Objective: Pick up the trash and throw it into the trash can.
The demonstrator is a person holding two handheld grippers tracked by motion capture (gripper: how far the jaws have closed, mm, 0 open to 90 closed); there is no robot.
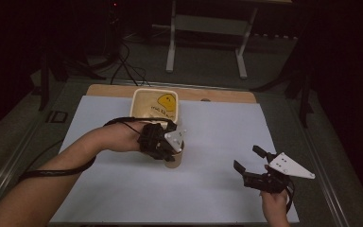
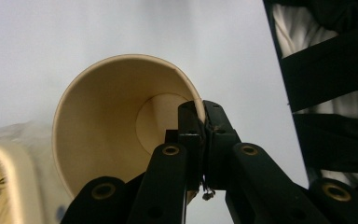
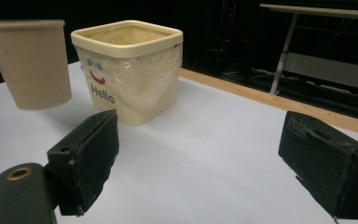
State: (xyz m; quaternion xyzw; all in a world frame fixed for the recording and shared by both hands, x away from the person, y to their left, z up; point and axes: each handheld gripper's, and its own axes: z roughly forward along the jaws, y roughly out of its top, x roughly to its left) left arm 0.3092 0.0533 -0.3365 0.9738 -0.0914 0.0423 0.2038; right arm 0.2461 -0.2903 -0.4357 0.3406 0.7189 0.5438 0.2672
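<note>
The left tool point(image 2: 200, 140) pinches the rim of a tan paper cup point(image 3: 30, 60), held off the white worktop point(image 1: 208, 142) just near of the cream plastic bin point(image 3: 130, 70). The right tool point(image 3: 214, 163) waits empty, jaws wide. Carrying the cup over the bin likely calls for keeping it level so the thin rim doesn't slip.

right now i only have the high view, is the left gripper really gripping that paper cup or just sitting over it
Observer: Gripping it. In the left gripper view the left gripper is shut on the rim of the paper cup, one jaw inside the wall and one outside.
Operator: anything in the cup
Observer: No. The left gripper view looks straight into it and the bare bottom shows.
Operator: is it off the table
Observer: It looks so. In the right gripper view the cup hangs above the table with its shadow below it, next to the cream bin.
</note>
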